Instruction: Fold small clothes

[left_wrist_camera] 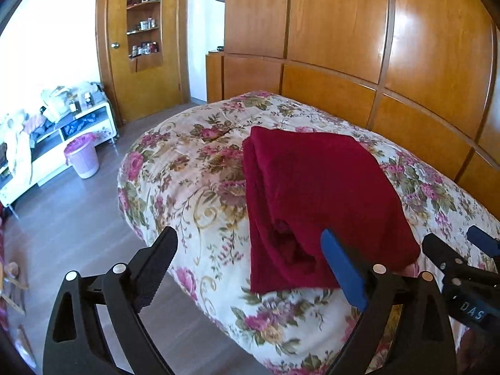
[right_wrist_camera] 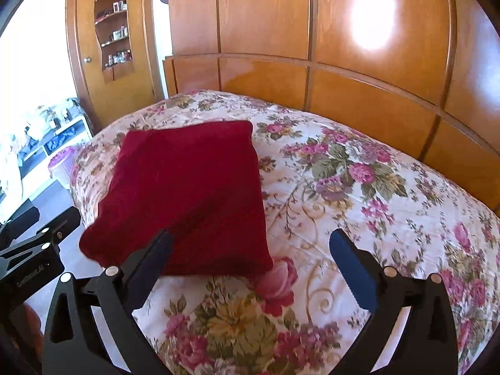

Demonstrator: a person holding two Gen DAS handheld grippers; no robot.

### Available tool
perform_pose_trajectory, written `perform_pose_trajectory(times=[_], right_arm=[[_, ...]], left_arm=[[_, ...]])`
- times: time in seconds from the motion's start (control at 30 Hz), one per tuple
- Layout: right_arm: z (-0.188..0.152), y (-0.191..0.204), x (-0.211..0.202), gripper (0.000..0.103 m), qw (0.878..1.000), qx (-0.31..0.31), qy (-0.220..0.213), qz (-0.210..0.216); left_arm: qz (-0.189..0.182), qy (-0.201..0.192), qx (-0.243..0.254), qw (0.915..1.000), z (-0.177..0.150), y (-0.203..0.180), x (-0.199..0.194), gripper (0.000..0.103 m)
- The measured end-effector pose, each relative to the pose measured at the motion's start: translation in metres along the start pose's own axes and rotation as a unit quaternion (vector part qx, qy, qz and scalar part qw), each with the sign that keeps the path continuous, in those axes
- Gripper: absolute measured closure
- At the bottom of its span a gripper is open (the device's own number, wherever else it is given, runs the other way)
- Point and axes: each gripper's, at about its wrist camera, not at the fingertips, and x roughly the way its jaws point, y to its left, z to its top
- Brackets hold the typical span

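Red garment [left_wrist_camera: 312, 193] lies folded on floral bedspread [left_wrist_camera: 187, 168]; both tools, left tool [left_wrist_camera: 250, 265] and right tool [right_wrist_camera: 250, 259], gape empty; right reads "DAS".

A: What carries everything?

B: A bed [right_wrist_camera: 343, 187] under a white quilt printed with pink and purple roses, green leaves and gold scrolls, set against a wooden headboard.

A: And what lies on it?

B: 1 dark red garment [right_wrist_camera: 187, 193], folded into a rough rectangle, lying flat near the bed's corner by the floor.
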Motion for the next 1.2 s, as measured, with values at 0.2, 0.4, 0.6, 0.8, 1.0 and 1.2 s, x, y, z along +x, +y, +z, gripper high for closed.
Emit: perform_pose_trajectory(times=[0.2,0.4,0.6,0.8,1.0,1.2], right_arm=[[-0.012,0.003,-0.004,0.003,1.0,0.004,0.005,-0.001],[-0.015,0.007,-0.004,0.003,1.0,0.002,0.005,-0.001],[-0.014,0.01,-0.008,0.003,1.0,0.0,-0.002,-0.002],[-0.013,0.013,-0.01,0.003,1.0,-0.003,-0.005,-0.002],[-0.014,0.015,-0.01,0.003,1.0,-0.006,-0.003,0.001],[-0.013,0.017,-0.011,0.003,1.0,-0.005,-0.004,0.001]], left_arm=[[0.007,0.002,0.0,1.0,-0.01,-0.002,-0.008,0.009],[0.007,-0.001,-0.004,1.0,-0.013,0.0,-0.01,0.009],[0.007,-0.003,-0.008,0.9999,-0.012,0.001,-0.013,0.009],[0.008,-0.006,-0.007,0.9999,-0.011,0.0,-0.014,0.009],[0.006,-0.004,-0.007,0.9999,-0.011,-0.001,-0.013,0.009],[0.008,-0.005,-0.008,0.9999,-0.012,0.0,-0.014,0.009]])
